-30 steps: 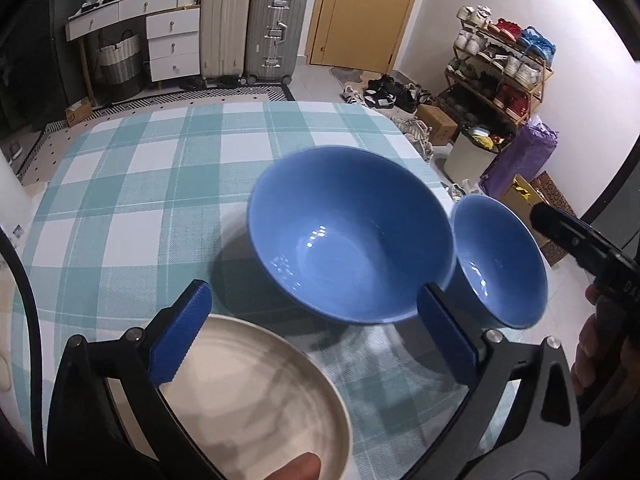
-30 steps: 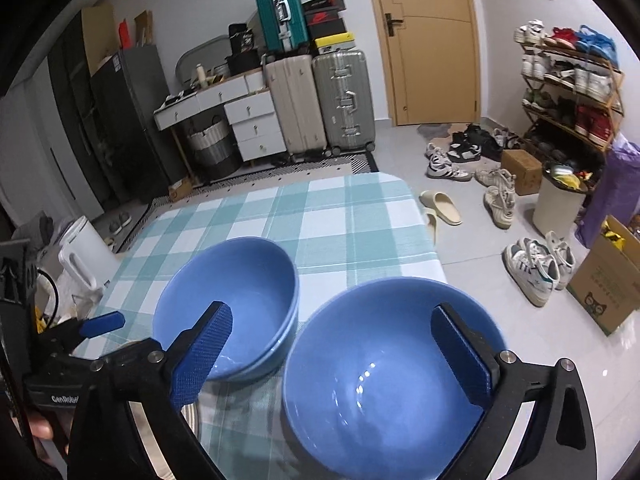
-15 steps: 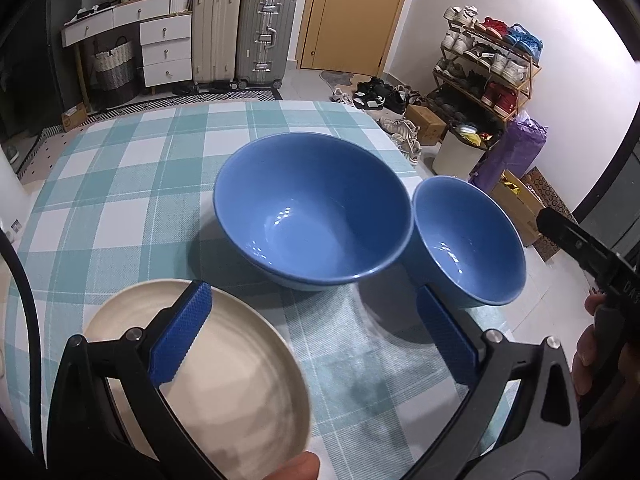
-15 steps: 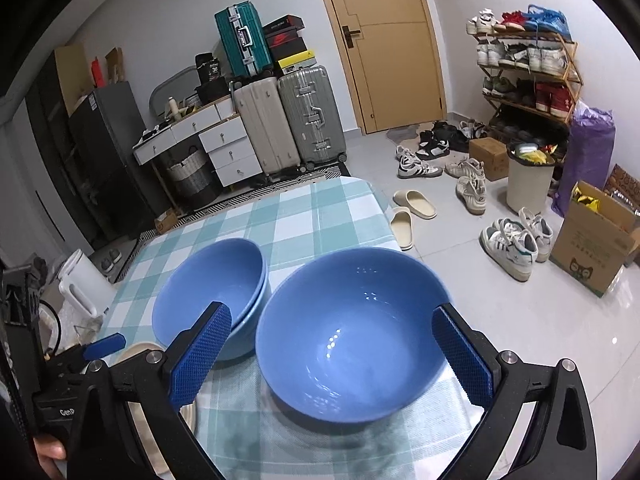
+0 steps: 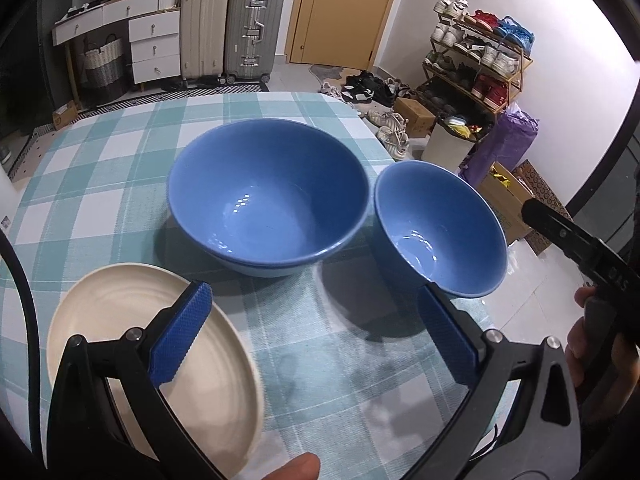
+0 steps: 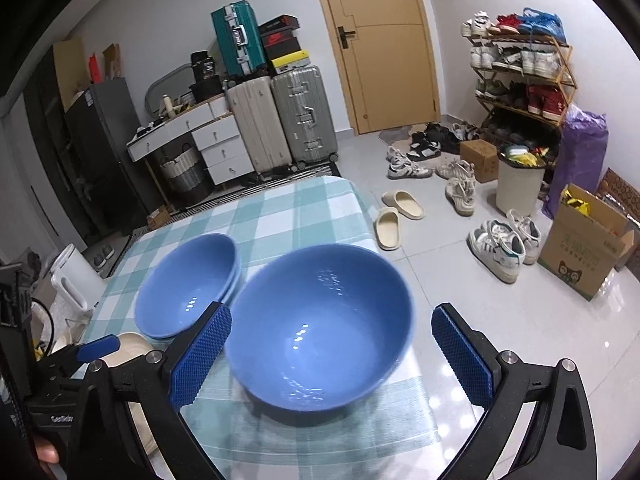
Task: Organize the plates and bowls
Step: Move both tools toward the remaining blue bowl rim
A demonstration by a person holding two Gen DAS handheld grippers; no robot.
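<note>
Left gripper (image 5: 320,336): jaws spread, holding nothing. Right gripper (image 6: 332,354): jaws spread, the single blue bowl (image 6: 320,328) between them, untouched. Stacked blue bowls (image 5: 267,194) sit on the checked table (image 5: 100,168); cream plate (image 5: 132,344) at 7 o'clock.

Ahead of me a tan wooden door (image 6: 384,44) fills the upper middle of the frame, set in pale walls. Left of it stand two silver suitcases (image 6: 282,118) beside a white drawer unit (image 6: 218,148). A shoe rack (image 6: 520,76) sits upper right, above glossy grey floor tiles (image 6: 532,320).
</note>
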